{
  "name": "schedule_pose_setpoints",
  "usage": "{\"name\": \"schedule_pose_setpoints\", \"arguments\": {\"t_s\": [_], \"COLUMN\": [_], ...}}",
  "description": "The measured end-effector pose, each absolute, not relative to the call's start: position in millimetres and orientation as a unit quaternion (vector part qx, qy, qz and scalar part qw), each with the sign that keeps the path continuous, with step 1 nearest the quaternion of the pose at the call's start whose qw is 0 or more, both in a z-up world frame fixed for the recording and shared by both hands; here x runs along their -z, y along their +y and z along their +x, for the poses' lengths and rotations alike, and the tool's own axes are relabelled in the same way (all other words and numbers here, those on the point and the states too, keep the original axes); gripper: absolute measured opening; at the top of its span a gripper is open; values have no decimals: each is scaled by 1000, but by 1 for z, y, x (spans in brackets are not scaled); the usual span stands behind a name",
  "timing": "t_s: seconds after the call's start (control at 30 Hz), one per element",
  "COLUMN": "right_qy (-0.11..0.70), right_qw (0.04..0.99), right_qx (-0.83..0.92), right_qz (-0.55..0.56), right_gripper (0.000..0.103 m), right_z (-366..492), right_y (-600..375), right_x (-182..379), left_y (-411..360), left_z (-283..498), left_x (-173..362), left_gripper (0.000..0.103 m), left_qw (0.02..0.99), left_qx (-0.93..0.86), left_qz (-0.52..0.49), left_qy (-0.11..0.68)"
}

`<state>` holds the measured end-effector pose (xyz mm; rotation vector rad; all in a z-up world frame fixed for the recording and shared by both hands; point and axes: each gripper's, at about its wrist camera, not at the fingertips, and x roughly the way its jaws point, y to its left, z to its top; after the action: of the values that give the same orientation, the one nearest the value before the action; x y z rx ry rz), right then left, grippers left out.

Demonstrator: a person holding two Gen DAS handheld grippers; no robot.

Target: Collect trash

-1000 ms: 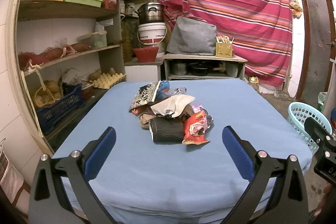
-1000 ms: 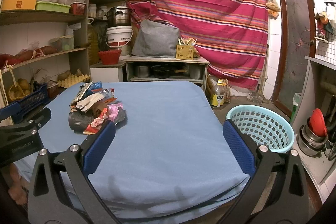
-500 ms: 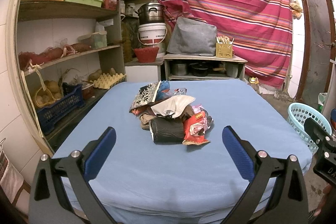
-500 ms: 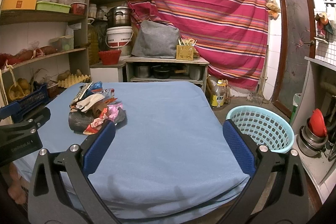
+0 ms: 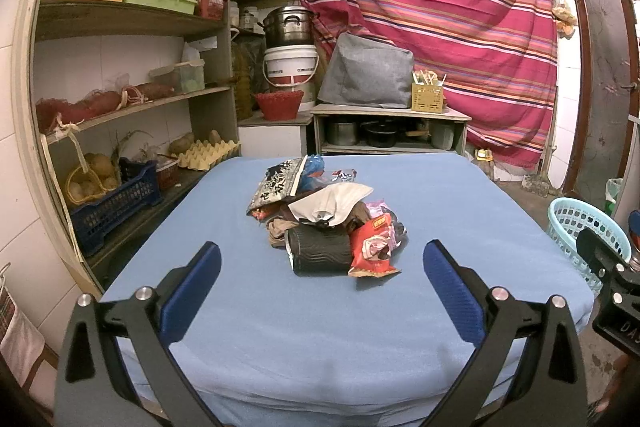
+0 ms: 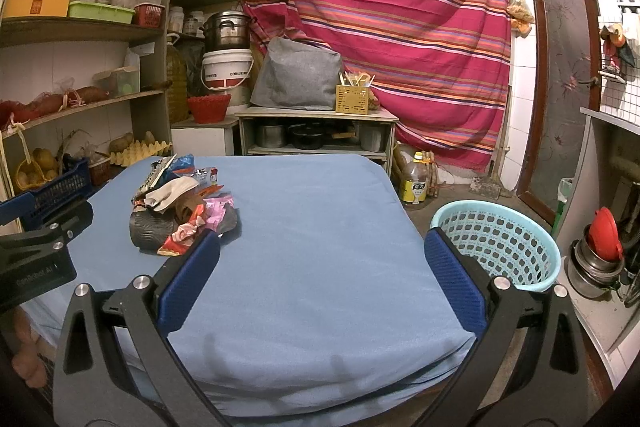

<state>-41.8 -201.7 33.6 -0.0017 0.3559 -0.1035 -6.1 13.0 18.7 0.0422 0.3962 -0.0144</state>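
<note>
Trash pile [image 5: 326, 223] sits on blue table [image 5: 440, 211]; basket [image 6: 496, 243] stands beside it.

The right gripper [image 6: 322, 269] hovers over the near edge of the blue table [image 6: 320, 227], its blue-padded jaws spread wide with nothing between them. A trash pile [image 6: 182, 205] of wrappers and a dark rolled item lies on the table's left side. To the right, on the floor just beside the table, stands a light-blue basket [image 6: 498, 241]. The left gripper [image 6: 36, 247] shows at the left edge.
</note>
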Motion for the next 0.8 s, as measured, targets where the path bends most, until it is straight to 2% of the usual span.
{"name": "schedule_pose_setpoints", "arguments": {"t_s": [0.8], "right_qy": [180], "right_qw": [982], "right_qx": [50], "right_qz": [-2], "right_gripper": [99], "right_z": [-39], "right_y": [-198], "right_x": [-25], "left_y": [14], "left_z": [-7], "left_x": [-17], "left_gripper": [99], "left_qw": [980], "left_qx": [6], "left_qz": [19], "left_qy": [197]}}
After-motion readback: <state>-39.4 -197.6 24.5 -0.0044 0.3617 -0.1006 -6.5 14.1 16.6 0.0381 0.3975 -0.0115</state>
